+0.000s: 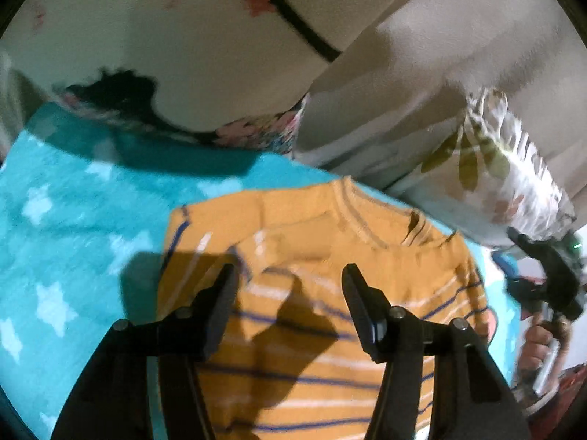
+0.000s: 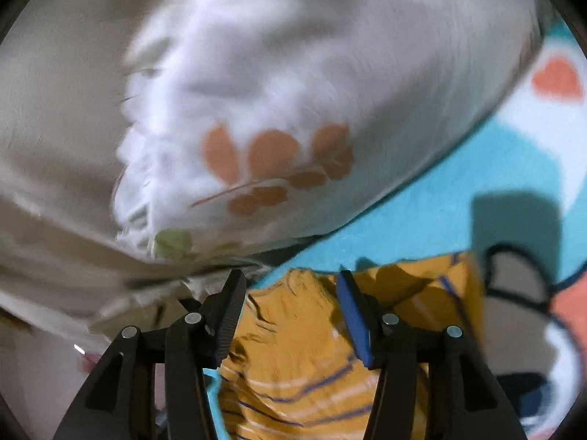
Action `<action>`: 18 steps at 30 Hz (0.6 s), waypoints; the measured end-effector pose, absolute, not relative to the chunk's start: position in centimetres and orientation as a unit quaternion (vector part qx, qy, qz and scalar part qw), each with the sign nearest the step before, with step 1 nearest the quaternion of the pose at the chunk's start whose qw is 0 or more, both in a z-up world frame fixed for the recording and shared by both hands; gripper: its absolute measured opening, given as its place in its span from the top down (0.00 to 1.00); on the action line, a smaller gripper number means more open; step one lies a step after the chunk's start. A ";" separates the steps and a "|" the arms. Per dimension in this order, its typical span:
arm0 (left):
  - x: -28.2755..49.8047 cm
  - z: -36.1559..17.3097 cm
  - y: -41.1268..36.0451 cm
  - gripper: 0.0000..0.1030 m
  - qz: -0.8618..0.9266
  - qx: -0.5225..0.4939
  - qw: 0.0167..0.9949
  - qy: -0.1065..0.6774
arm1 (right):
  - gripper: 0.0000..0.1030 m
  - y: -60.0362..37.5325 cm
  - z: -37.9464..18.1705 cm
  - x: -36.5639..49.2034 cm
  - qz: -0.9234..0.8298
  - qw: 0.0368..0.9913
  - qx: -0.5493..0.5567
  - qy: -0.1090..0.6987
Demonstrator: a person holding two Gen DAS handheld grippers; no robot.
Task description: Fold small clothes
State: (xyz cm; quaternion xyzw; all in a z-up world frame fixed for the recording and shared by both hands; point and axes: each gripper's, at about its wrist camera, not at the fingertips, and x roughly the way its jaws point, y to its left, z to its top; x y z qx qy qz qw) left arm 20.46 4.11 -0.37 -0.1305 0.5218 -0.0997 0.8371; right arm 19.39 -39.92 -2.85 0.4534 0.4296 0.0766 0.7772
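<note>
A small mustard-yellow sweater (image 1: 312,249) with blue and white stripes lies on a turquoise star-print blanket (image 1: 73,220), collar toward the far side. My left gripper (image 1: 290,275) is open and empty, hovering above the sweater's chest. My right gripper (image 2: 290,278) is open and empty above a rumpled edge of the same sweater (image 2: 301,330). The right gripper also shows at the right edge of the left wrist view (image 1: 546,275), held by a hand.
A white pillow with a leaf print (image 2: 275,128) lies just beyond the sweater, and shows in the left wrist view (image 1: 488,161). Beige bedding (image 1: 422,73) lies behind it. A dark floral cloth (image 1: 121,99) lies at the blanket's far edge.
</note>
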 end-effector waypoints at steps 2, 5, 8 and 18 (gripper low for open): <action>19.2 -0.6 4.8 0.44 -0.093 -0.122 0.837 0.525 | 0.45 -39.0 -1.1 17.9 0.074 0.803 0.380 0.453; 16.7 -1.0 6.0 0.44 -0.091 -0.130 0.833 0.530 | 0.52 -36.8 -0.3 13.7 0.068 0.822 0.279 0.492; 14.3 -2.2 6.5 0.44 -0.082 -0.120 0.832 0.536 | 0.62 -35.7 -0.9 9.4 0.080 0.828 0.251 0.495; 13.9 -5.9 10.0 0.32 0.005 -0.121 0.827 0.550 | 0.70 -41.7 -5.0 6.9 -0.024 0.813 0.231 0.533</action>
